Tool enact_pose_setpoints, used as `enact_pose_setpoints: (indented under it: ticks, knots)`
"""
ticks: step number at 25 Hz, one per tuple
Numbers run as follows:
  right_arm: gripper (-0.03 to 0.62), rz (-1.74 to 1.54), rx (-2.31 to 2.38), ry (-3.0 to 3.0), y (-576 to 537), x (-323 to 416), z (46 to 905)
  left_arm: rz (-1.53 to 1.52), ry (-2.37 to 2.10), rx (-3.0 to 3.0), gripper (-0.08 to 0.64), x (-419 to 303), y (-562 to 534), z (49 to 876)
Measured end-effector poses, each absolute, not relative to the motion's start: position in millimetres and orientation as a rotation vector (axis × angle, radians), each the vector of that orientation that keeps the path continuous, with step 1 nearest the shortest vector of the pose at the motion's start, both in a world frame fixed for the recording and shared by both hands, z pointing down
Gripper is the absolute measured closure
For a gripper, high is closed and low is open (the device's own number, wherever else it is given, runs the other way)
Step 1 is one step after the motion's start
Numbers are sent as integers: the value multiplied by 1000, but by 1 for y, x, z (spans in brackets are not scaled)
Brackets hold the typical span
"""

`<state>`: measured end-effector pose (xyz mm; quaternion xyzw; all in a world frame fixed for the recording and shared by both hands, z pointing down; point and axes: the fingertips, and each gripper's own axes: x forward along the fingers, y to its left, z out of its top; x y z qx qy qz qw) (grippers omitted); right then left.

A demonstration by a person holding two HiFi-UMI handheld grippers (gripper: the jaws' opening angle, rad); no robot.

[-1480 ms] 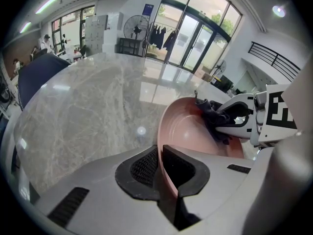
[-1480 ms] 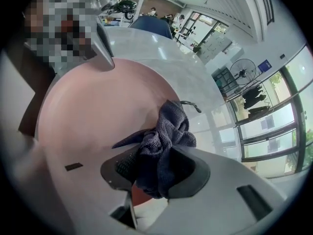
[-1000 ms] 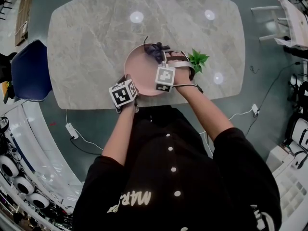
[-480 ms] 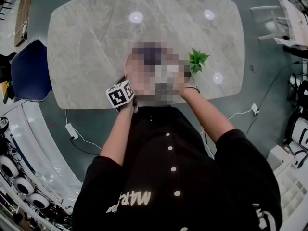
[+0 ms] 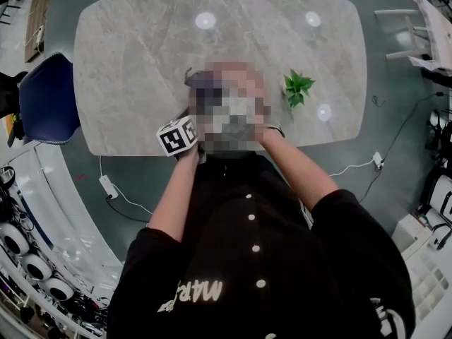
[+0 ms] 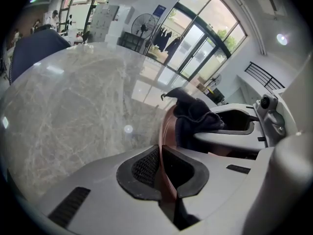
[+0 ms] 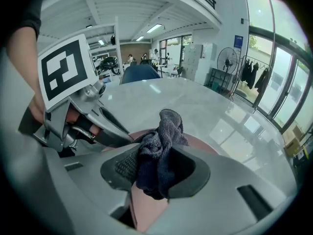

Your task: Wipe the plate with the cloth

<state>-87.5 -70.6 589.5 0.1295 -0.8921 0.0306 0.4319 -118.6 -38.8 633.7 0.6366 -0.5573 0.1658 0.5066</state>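
You grip the pink plate point(image 6: 166, 129) by its rim with your left gripper point(image 6: 165, 171) and press the dark blue cloth point(image 7: 159, 151) to it with your right gripper point(image 7: 156, 173).

The plate stands tilted on edge over the marble table point(image 5: 141, 69). It carries nothing but the cloth, which is bunched against its face near the far rim. Your left jaws are drawn in narrow, with the pads pinched on the plate's rim. Your right jaws are clamped on the cloth. The wad fills the gap between the pads, a tuft pokes up past them, and the plate's pink surface shows just beneath. A small green plant point(image 5: 296, 89) stands on the table beside your right wrist.
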Motion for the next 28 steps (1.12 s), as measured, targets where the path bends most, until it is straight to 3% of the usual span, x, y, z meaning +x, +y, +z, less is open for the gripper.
enact_pose_setpoints:
  ticks: [28]
  knots:
    - [451, -17, 160, -2146, -53, -106, 627, 406, -1291, 1527, 528, -119, -39, 636]
